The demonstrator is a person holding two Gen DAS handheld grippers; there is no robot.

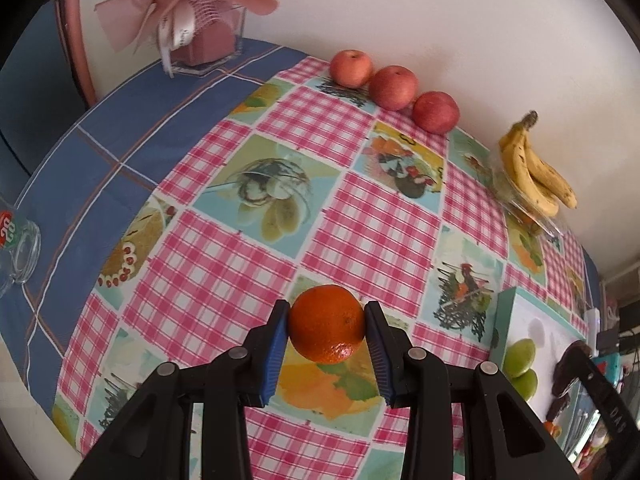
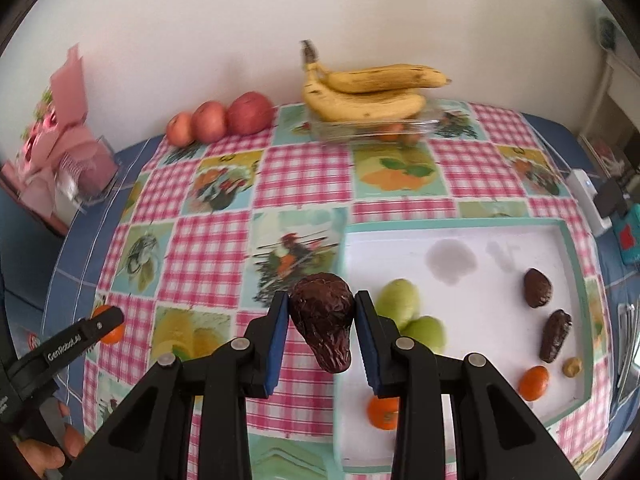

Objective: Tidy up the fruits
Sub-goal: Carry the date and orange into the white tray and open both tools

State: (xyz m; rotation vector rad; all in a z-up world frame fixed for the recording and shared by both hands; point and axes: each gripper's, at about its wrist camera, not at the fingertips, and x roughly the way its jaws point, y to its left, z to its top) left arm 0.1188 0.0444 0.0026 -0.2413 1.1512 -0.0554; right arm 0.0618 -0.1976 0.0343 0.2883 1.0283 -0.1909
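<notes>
My left gripper [image 1: 326, 320] is shut on an orange mandarin [image 1: 326, 323] and holds it above the checked tablecloth; it also shows in the right wrist view [image 2: 108, 326] at the far left. My right gripper [image 2: 322, 312] is shut on a dark wrinkled date [image 2: 325, 316], held over the left edge of the white tray [image 2: 500, 248]. The tray holds two green fruits [image 2: 400, 298], two dates [image 2: 537, 287], two mandarins [image 2: 533, 383] and a small brown nut [image 2: 571, 367]. Three red apples [image 1: 394, 87] line the wall. Bananas [image 2: 368, 94] lie on a clear container.
A pink wrapped gift in a clear box [image 1: 200, 28] stands at the back left corner. A glass jar [image 1: 18, 248] lies at the left table edge. A white charger and teal item [image 2: 588, 200] sit at the right edge. The wall closes the far side.
</notes>
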